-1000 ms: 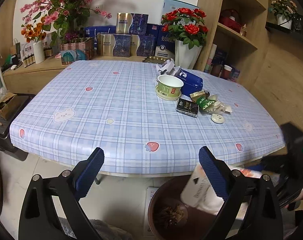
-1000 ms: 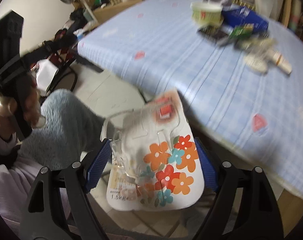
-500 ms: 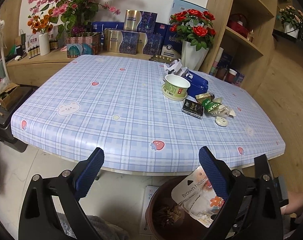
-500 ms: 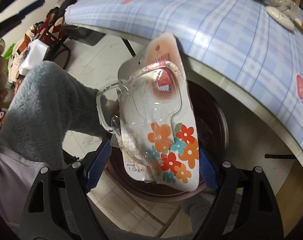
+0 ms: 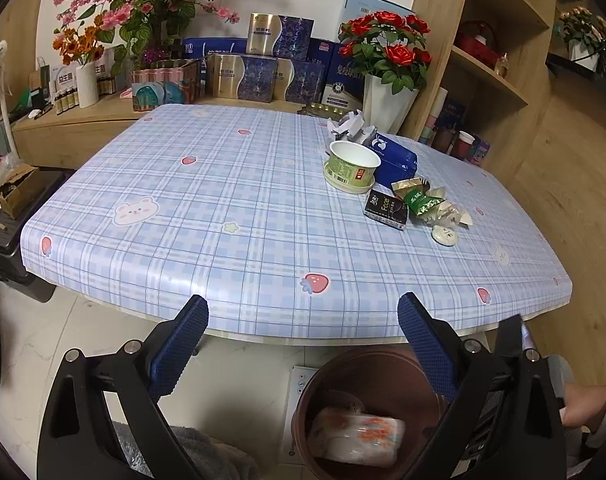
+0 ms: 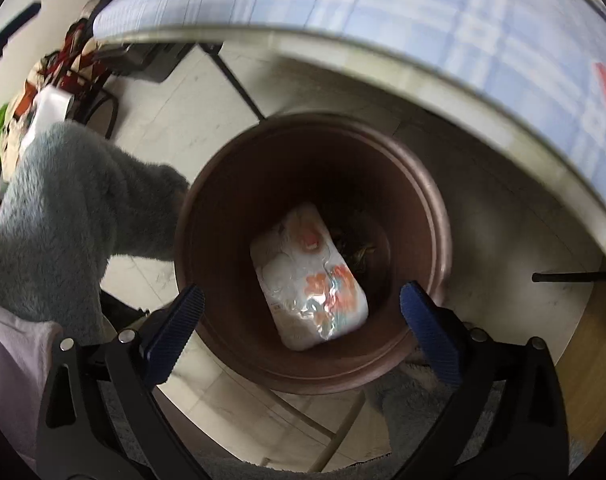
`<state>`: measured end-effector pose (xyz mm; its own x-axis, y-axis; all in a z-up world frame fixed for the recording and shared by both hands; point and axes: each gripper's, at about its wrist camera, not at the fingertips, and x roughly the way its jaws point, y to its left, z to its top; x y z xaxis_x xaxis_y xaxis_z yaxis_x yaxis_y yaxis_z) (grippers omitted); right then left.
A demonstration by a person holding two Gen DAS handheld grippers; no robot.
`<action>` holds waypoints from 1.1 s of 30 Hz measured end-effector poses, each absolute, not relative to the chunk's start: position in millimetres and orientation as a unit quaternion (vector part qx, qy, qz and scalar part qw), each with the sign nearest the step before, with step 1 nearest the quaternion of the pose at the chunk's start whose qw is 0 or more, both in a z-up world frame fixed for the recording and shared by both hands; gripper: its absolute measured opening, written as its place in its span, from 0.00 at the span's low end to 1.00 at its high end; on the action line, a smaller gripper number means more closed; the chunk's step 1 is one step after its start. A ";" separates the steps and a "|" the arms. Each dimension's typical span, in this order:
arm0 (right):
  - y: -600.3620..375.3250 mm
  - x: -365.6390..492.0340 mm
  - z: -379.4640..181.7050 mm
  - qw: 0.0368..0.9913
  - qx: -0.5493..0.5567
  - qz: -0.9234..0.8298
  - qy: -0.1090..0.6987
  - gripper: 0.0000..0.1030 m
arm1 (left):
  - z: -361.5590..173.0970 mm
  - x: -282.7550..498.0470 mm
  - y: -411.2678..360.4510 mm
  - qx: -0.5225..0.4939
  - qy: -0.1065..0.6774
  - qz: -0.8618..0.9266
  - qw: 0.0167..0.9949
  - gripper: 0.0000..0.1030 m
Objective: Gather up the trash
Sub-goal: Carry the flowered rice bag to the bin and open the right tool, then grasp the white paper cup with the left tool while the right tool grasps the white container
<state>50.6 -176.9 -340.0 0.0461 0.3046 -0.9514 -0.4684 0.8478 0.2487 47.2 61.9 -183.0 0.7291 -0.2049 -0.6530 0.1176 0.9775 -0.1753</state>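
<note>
- Half a second back the flowery blister pack (image 6: 309, 276) was still pinched in the right gripper (image 6: 301, 312) above the bin; now it's lying flat at the bottom of the brown trash bin (image 6: 423, 216), and those jaws are spread wide with nothing in them.
- Biggest thing around is the tabletop (image 5: 231, 200) with its blue plaid cloth, strawberries and a bear printed on it. The bin sits on the floor just under its near edge.
- Left gripper (image 5: 301, 344) hangs in front of that edge, jaws wide apart too, holding nothing.
- Rest of the trash is bunched on the right part of the tabletop: a blue tissue box (image 5: 395, 156) at the back, with a green paper bowl (image 5: 353, 166) right in front of it, touching or nearly so.
- Crumpled white paper (image 5: 349, 126) sits behind the bowl.
- Black "Face" packet (image 5: 386, 208) lies flat, nearer than the bowl.
- Green and gold wrappers (image 5: 421, 200) are piled just beside the black packet, with a clear crinkly one at their right end.
- Small round white lid (image 5: 445, 235) lies closest to the edge of that bunch.
- Can't make out the dark scraps under the pack in the bin.
</note>
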 end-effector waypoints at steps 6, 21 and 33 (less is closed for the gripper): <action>-190.6 58.0 -298.7 0.768 -0.048 0.270 0.579 0.94 | -183.8 49.1 61.5 -0.063 0.361 -0.086 0.926 0.91; -256.6 83.5 -186.9 0.916 -0.027 0.143 0.373 0.94 | -176.2 65.6 46.2 -0.049 0.364 -0.094 0.925 0.91; -292.1 94.5 -170.6 0.947 -0.029 0.049 0.317 0.94 | -167.3 102.0 25.2 -0.044 0.376 -0.107 0.919 0.91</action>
